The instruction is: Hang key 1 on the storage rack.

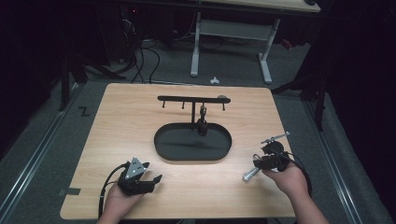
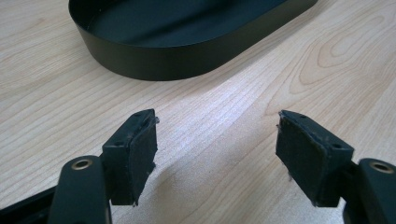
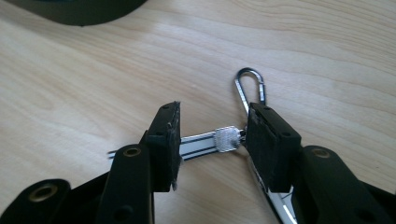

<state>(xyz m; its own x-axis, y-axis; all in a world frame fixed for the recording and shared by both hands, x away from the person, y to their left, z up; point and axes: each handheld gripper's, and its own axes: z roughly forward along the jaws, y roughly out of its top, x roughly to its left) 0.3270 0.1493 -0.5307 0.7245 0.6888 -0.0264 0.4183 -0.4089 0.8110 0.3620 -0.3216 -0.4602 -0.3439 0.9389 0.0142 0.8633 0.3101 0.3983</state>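
A keychain lies on the wooden table [image 1: 140, 112] at the front right: a white strap with dark stripes [image 3: 198, 144], a metal clasp [image 3: 226, 139] and a silver carabiner [image 3: 250, 81]. My right gripper [image 3: 212, 130] hangs low over it, open, one jaw on each side of the strap and clasp. The high view shows that gripper [image 1: 258, 165] with the strap end [image 1: 249, 175] poking out to its left. My left gripper [image 1: 152, 173] rests at the front left, open and holding nothing; its jaws [image 2: 215, 140] point at the black oval tray [image 2: 154, 58].
The black oval tray [image 1: 161, 140] sits mid-table with a T-shaped rack [image 1: 192, 99] of small hooks rising from its back. A dark item [image 1: 202, 119] hangs from one hook. The tray's edge [image 3: 79, 14] shows far off in the right gripper view. Bare wood surrounds both grippers.
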